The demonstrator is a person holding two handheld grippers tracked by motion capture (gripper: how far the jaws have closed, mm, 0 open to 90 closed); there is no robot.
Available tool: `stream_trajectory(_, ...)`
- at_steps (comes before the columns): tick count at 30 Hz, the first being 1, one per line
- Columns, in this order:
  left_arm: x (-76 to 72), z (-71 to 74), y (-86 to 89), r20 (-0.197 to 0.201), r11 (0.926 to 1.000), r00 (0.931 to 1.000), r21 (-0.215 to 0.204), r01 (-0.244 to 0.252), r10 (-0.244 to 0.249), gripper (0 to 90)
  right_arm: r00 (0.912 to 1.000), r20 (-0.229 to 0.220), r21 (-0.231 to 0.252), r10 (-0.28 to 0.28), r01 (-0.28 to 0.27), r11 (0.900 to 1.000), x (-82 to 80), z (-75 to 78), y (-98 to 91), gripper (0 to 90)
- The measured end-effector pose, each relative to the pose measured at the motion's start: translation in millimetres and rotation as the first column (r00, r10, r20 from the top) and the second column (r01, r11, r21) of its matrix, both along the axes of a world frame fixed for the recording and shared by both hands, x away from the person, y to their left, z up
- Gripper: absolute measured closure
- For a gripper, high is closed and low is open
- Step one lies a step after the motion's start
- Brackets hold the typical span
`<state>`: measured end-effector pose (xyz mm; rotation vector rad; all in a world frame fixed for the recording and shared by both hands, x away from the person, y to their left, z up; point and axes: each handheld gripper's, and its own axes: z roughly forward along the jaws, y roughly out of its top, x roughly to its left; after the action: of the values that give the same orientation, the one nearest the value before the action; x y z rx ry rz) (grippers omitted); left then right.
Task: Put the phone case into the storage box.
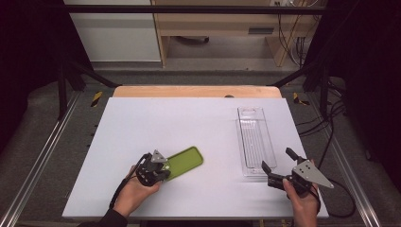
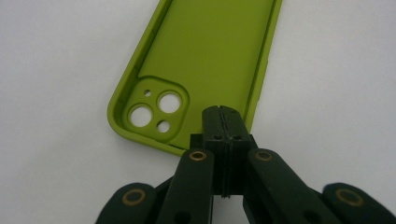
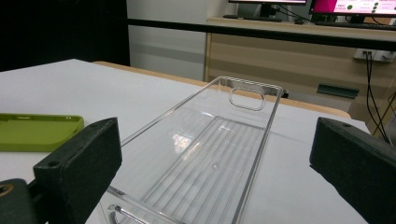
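A green phone case (image 1: 185, 161) lies inside-up on the white table (image 1: 179, 123), left of centre near the front. My left gripper (image 1: 163, 171) is at its near-left end, held by a hand. In the left gripper view the jaws are pressed together, and my left gripper (image 2: 220, 111) sits over the corner of the case (image 2: 201, 56) beside the camera cut-outs. Whether the rim is pinched between the jaws is hidden. My right gripper (image 1: 276, 158) stands open at the near end of a clear plastic tray (image 1: 255, 137), with the tray (image 3: 219, 154) lying ahead between its wide-apart fingers (image 3: 81, 163).
The tray is long, narrow and ribbed, with a handle slot at its far end, and runs front to back on the right. Metal rails flank the table. Cables trail on the floor at the right. Wooden furniture stands beyond the far edge.
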<state>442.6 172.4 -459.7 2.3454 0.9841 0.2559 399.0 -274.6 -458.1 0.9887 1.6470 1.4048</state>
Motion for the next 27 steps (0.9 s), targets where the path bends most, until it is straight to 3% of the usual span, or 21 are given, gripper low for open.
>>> stream_trajectory(10, -16.0, -1.3, 12.4, -0.002, 0.9997, 0.9999, -0.022, -0.011, 0.011, 90.0, 1.0, 0.001, -0.016, 0.007, -0.007, 0.9998, 0.0, -0.3, 3.5, 2.7)
stream_trajectory(27, -32.0, 1.0, 24.2, -0.027, 0.9999, 0.9996, -0.003, -0.012, 0.012, 90.0, 1.0, 0.002, -0.007, -0.003, 0.003, 1.0, -0.8, -0.1, 2.3, 2.7)
